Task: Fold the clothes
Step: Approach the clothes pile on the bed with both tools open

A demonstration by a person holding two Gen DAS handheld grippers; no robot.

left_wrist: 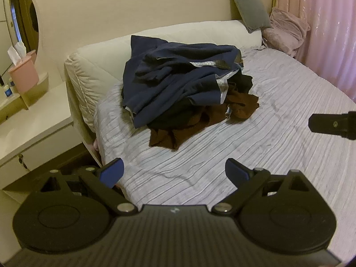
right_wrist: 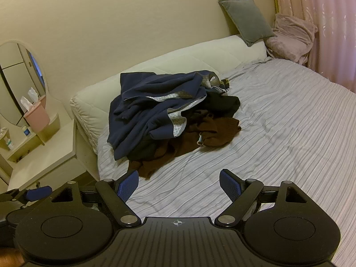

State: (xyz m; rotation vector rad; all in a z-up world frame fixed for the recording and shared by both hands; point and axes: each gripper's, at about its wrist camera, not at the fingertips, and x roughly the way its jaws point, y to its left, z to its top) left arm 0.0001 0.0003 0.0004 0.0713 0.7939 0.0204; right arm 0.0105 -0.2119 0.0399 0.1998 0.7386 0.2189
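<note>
A heap of unfolded clothes lies on the bed near the headboard. A navy garment (left_wrist: pixel 173 77) with a patterned grey trim lies on top, over a black garment (left_wrist: pixel 169 115) and a brown garment (left_wrist: pixel 240 106). The same heap shows in the right wrist view: navy (right_wrist: pixel 144 111), black (right_wrist: pixel 222 102), brown (right_wrist: pixel 218 131). My left gripper (left_wrist: pixel 174 171) is open and empty, held above the bedspread short of the heap. My right gripper (right_wrist: pixel 179 185) is open and empty, also short of the heap. A part of the right gripper shows at the right edge of the left wrist view (left_wrist: pixel 333 124).
The bed has a striped pale lilac bedspread (left_wrist: pixel 267 146) and a cream padded headboard (left_wrist: pixel 106 55). A grey cushion (left_wrist: pixel 249 6) and a pink pillow (left_wrist: pixel 284 31) sit at the far corner by a pink curtain (left_wrist: pixel 329 33). A white dressing table (left_wrist: pixel 29 133) with a mirror and a pink tissue box (left_wrist: pixel 23 75) stands left of the bed.
</note>
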